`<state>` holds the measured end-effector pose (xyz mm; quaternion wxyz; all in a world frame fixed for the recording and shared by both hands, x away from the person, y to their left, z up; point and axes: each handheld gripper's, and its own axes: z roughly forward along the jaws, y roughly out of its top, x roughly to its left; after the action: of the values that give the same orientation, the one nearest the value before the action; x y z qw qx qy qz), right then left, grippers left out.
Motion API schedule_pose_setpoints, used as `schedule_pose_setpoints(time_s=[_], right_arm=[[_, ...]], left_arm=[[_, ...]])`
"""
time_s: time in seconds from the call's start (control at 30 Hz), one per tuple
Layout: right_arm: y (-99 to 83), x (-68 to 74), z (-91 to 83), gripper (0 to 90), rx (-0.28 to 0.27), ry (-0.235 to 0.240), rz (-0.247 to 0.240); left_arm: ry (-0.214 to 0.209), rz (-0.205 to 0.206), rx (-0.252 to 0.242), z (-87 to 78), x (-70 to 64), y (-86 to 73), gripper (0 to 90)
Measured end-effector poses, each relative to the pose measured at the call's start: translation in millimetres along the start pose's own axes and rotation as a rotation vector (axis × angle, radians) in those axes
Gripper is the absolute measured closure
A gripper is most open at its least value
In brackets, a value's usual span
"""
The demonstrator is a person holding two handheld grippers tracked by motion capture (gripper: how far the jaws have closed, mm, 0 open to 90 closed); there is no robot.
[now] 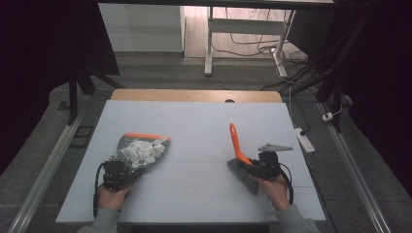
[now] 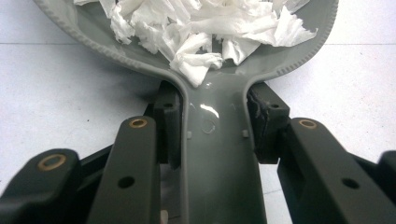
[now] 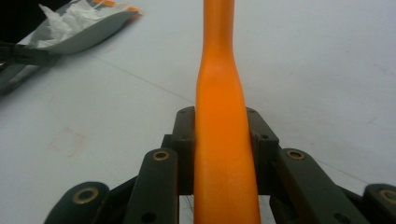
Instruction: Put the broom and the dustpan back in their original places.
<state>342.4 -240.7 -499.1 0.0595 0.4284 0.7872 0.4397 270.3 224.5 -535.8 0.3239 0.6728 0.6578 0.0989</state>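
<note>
Left tongs [image 2: 212,135] clamp the grey plastic dustpan's handle [image 2: 219,158]; right tongs [image 3: 220,135] clamp the orange-handled brush [image 3: 222,140]. Tilting the pan could spill the shredded white paper [image 2: 205,28] ahead onto the bench [image 1: 194,126].

A lab: bare white table [image 1: 194,126], dark curtains [image 1: 43,43], floor cables [image 1: 252,48], power strip [image 1: 304,140]

Hidden and cut-off parts, dustpan and brush

Left gripper view: dustpan [image 2: 219,154] pan cropped by top edge, front lip out of frame; paper scraps [image 2: 205,28] cut off above. Right gripper view: brush [image 3: 223,140] handle runs off the top and bottom edges, bristles unseen; dustpan's far end blurred at top left. High view: left gripper [image 1: 116,174] contact with dustpan handle too small to read; forearms cropped at bottom edge.
</note>
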Motion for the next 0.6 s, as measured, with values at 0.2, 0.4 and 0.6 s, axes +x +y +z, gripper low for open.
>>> schedule_pose_setpoints(time_s=[0.2, 0.4, 0.6], right_arm=[[2.5, -13.0, 2.6, 68.0, 0.035, -0.045, -0.007], [1.3, -23.7, 4.6, 58.1, 0.053, -0.105, -0.011], [-0.3, -27.2, 8.6, 50.1, 0.079, -0.17, -0.037]], left_arm=[[-0.03, 0.0, -0.005, -1.2, 0.4, 0.1, 52.6], [-0.029, 0.029, -0.023, -7.3, -1.6, -0.9, 31.2], [-0.025, 0.071, -0.045, -16.9, 0.9, -2.2, 23.6]])
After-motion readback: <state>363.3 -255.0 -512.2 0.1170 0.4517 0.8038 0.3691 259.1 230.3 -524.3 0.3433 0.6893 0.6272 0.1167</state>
